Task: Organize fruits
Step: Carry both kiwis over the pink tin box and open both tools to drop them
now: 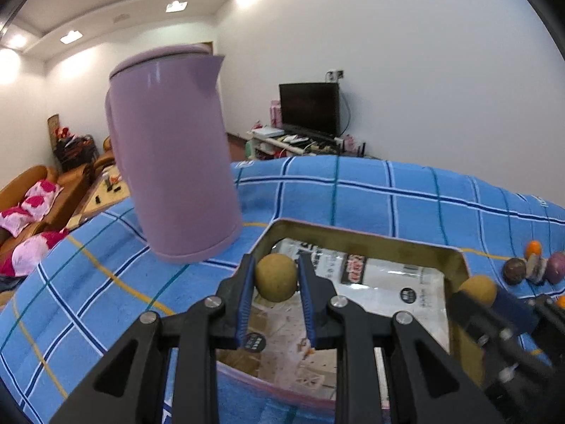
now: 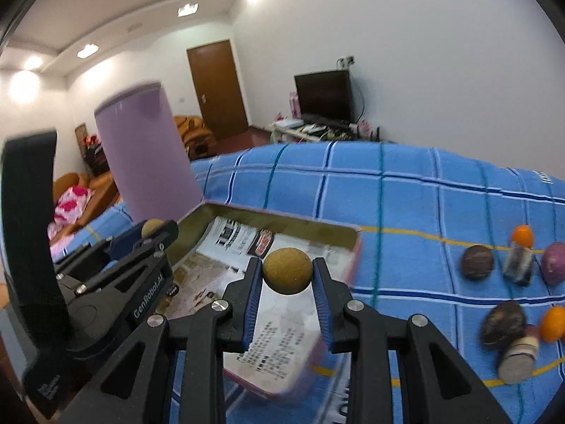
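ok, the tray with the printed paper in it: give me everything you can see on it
The tray is shallow and rectangular with rounded corners, brassy-gold inner walls and a pinkish outer rim; it looks like metal. It lies flat on the blue checked cloth, lined with printed paper. The purple kettle stands at its far left corner. No fruit lies in it where its floor shows.

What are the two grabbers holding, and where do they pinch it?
Each holds a round tan fruit, pinched at its sides: the left gripper has one fruit, the right gripper the other fruit, both above the tray.
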`<state>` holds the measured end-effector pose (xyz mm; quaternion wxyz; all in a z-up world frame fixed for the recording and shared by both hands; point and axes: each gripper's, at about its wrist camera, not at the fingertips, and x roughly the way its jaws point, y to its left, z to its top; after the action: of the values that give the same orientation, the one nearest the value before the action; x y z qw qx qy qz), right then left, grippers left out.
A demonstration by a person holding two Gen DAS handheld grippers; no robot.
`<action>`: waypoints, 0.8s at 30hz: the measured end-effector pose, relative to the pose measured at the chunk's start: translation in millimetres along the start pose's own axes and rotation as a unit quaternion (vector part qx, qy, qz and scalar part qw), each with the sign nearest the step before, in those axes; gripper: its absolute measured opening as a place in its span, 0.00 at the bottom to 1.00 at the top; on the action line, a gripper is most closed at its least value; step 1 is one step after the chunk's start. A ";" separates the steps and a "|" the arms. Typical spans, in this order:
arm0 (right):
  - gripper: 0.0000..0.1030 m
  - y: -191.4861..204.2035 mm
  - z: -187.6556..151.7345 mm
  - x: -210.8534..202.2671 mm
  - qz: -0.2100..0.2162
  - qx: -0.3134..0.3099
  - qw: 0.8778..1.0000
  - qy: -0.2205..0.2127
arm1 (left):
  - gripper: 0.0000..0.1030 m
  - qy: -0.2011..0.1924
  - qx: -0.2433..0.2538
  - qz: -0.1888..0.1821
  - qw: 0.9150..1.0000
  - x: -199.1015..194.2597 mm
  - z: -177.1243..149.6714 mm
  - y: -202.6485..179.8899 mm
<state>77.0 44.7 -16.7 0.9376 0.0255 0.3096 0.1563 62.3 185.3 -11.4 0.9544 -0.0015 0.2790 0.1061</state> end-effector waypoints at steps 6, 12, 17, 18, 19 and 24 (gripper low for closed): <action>0.30 9.1 -5.3 25.4 0.008 -0.018 0.999 0.044 | 0.25 0.018 -0.004 0.019 1.000 10.5 -0.9 7.4; 0.30 13.1 -5.1 30.1 -0.004 -0.069 0.996 0.056 | 0.25 0.026 0.000 0.030 0.999 14.7 -2.9 5.0; 0.30 8.1 -2.5 36.6 -0.028 -0.111 0.991 0.064 | 0.25 0.025 0.002 0.032 0.999 14.5 -2.6 3.7; 0.30 5.2 -0.7 38.3 -0.033 -0.112 0.991 0.065 | 0.25 0.026 0.002 0.032 0.999 15.0 -2.6 3.7; 0.30 0.2 1.7 40.5 -0.037 -0.113 0.991 0.066 | 0.25 0.028 0.002 0.031 0.999 15.7 -2.4 3.2; 0.30 -12.7 8.7 43.0 -0.026 -0.106 0.992 0.064 | 0.26 0.034 0.017 0.026 0.999 17.7 -2.5 -5.3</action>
<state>118.3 46.3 -36.2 0.9171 -0.0921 0.3511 0.1650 76.7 183.5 -23.2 0.9413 0.0183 0.3127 0.1261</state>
